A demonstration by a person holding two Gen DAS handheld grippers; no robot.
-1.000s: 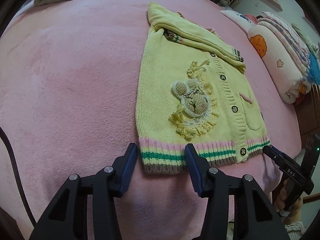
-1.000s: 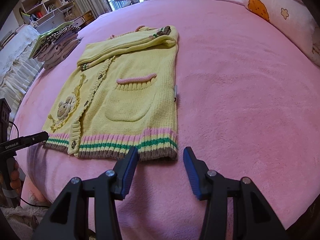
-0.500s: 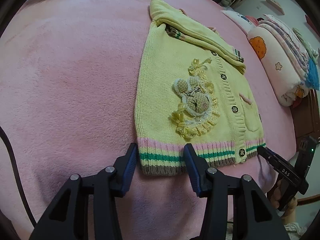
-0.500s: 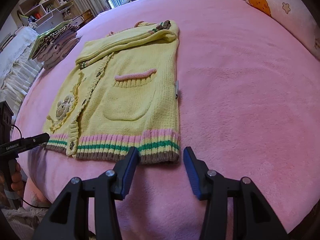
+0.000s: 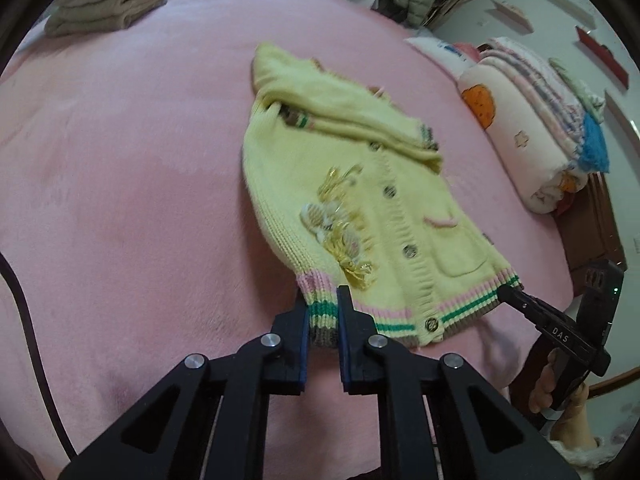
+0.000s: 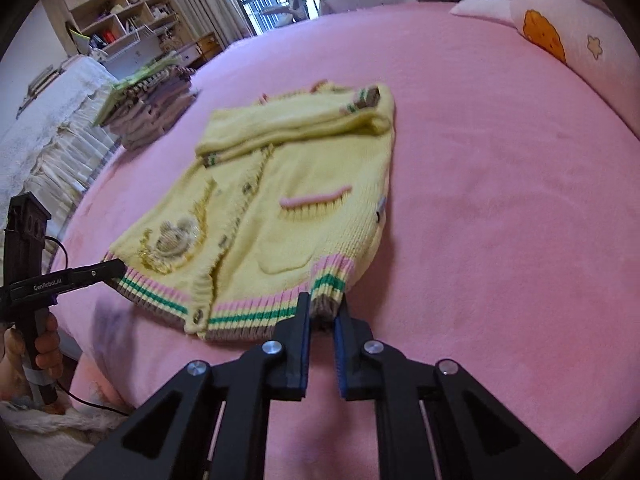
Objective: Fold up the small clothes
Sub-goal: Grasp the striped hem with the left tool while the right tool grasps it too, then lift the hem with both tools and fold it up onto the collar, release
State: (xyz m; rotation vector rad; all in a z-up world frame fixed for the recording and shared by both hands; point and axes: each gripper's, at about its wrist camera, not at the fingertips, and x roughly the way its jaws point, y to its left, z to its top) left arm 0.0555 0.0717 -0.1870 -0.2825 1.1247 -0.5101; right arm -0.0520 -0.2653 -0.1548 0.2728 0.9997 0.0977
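A small yellow knitted cardigan [image 5: 352,200] was seen spread on a pink bed [image 5: 120,200], lying across the middle of both frames with its striped hem [image 5: 400,316] turned toward the cameras. Its sleeves were folded across the upper part, and a stitched animal patch [image 6: 174,236] with yellow fringe was carried on one front panel, a pink-edged pocket [image 6: 316,202] on the other.

In the left wrist view, the left gripper [image 5: 322,320] was found at the lower centre of the frame, its fingers clenched on the hem corner there, the pink, green and brown bands being pinched between the blue pads. The right gripper [image 5: 516,298] was seen at the lower right of that frame, touching the opposite hem corner.

In the right wrist view, the right gripper [image 6: 322,316] was shown at the lower centre, its fingers likewise clamped on the hem corner nearest it. The left gripper [image 6: 114,268] was seen at the lower left of that frame, its tip at the far hem corner, which was raised slightly off the bed.

A stack of folded clothes [image 6: 148,108] was placed at the upper left of the right wrist frame, and patterned pillows [image 5: 528,132] were seen at the upper right of the left wrist frame.
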